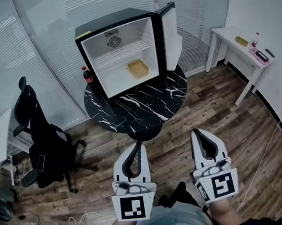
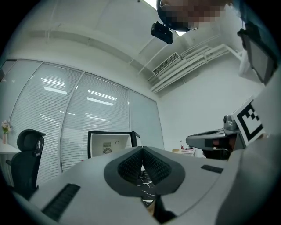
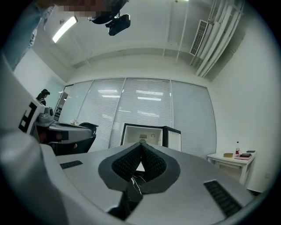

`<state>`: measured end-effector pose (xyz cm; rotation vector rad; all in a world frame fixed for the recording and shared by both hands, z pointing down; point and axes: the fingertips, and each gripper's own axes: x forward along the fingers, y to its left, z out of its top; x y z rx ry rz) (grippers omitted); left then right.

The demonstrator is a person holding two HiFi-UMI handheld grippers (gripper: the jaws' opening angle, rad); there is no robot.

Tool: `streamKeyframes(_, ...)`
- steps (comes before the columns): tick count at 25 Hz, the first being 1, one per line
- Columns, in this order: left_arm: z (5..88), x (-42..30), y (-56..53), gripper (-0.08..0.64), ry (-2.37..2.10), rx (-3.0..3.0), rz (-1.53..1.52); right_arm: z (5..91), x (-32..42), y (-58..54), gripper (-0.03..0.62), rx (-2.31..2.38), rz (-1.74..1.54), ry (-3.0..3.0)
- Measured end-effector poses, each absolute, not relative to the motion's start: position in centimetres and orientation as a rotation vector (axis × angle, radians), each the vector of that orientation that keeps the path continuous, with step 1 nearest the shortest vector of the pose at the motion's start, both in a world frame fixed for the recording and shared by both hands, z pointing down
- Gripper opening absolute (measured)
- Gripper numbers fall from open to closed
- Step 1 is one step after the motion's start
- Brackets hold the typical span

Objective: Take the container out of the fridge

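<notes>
Inside the open fridge [image 1: 93,59], yellow container [image 1: 138,69] on its floor.

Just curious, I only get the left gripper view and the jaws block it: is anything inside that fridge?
Observer: Yes, the head view shows a tan container on the fridge floor.
Visitor: Are the grippers near it?
Observer: No, the left gripper and right gripper hang over the wood floor, short of the round table.
Visitor: Is the right one holding anything?
Observer: No, its jaws are shut on nothing.
</notes>
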<state>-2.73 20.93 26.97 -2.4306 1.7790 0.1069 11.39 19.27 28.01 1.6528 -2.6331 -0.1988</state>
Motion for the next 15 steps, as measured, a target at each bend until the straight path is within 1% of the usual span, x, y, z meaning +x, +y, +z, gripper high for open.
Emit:
streamKeyframes(8,29.8,0.3,14.7,0.014,1.753,-2.498,0.027,30.1,14.2,13.4,0.014,1.683,-0.147,-2.604)
streamKeyframes(15,32.7,2.8,4.9,0.014,1.808,-2.515,-0.089,32.0,16.8,2.4,0.014,1.638,-0.097,-2.623)
